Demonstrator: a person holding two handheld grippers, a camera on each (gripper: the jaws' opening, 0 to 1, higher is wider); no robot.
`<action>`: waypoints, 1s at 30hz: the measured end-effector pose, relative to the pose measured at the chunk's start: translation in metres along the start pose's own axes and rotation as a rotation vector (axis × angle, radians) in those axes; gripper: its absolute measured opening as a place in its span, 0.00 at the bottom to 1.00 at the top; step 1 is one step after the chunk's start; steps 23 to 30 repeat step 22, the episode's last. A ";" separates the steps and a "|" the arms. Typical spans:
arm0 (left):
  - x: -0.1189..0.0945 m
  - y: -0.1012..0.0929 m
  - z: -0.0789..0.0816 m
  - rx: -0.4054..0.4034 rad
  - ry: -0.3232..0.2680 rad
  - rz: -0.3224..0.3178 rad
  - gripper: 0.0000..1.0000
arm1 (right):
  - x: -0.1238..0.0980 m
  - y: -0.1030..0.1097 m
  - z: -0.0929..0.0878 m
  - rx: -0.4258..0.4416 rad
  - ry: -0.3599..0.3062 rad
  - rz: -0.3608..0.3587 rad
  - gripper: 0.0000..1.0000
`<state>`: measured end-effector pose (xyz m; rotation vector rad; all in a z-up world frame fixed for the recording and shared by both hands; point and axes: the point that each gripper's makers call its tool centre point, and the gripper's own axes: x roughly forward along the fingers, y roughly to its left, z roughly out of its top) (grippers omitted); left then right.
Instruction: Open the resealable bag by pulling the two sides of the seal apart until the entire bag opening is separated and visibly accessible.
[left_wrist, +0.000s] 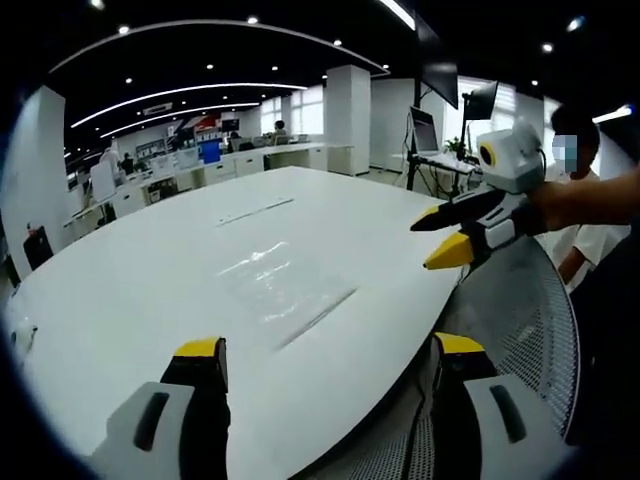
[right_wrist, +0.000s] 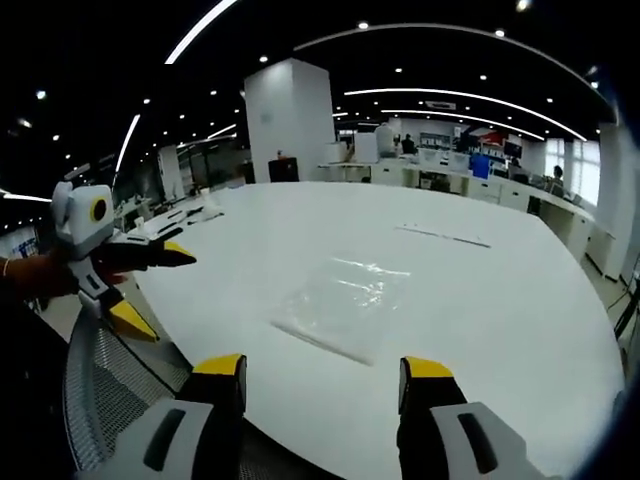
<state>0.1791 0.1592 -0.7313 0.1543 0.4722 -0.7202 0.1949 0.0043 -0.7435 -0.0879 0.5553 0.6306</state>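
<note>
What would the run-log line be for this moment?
phase: pre-grasp | bag: flat on table, seal untouched | left tongs: open, empty | right tongs: open, empty

A broad white table is stretching across the middle of the left gripper view and is lying under bright ceiling light strips. A grey mesh chair back is curving along the lower right of that view. A person in a white shirt is standing at the right edge, beside a monitor on a stand. In the right gripper view a white square pillar is rising in the upper middle, and rows of desks are running along the upper right.
</note>
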 end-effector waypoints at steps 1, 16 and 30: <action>0.000 -0.001 0.001 -0.001 -0.002 -0.001 0.82 | -0.001 0.000 0.000 0.002 0.000 0.000 0.60; -0.004 -0.006 0.001 0.000 -0.006 -0.004 0.82 | -0.012 0.002 -0.002 0.025 -0.010 -0.008 0.60; -0.005 -0.009 0.001 -0.010 -0.007 -0.001 0.82 | -0.016 0.001 -0.004 0.016 -0.009 -0.023 0.60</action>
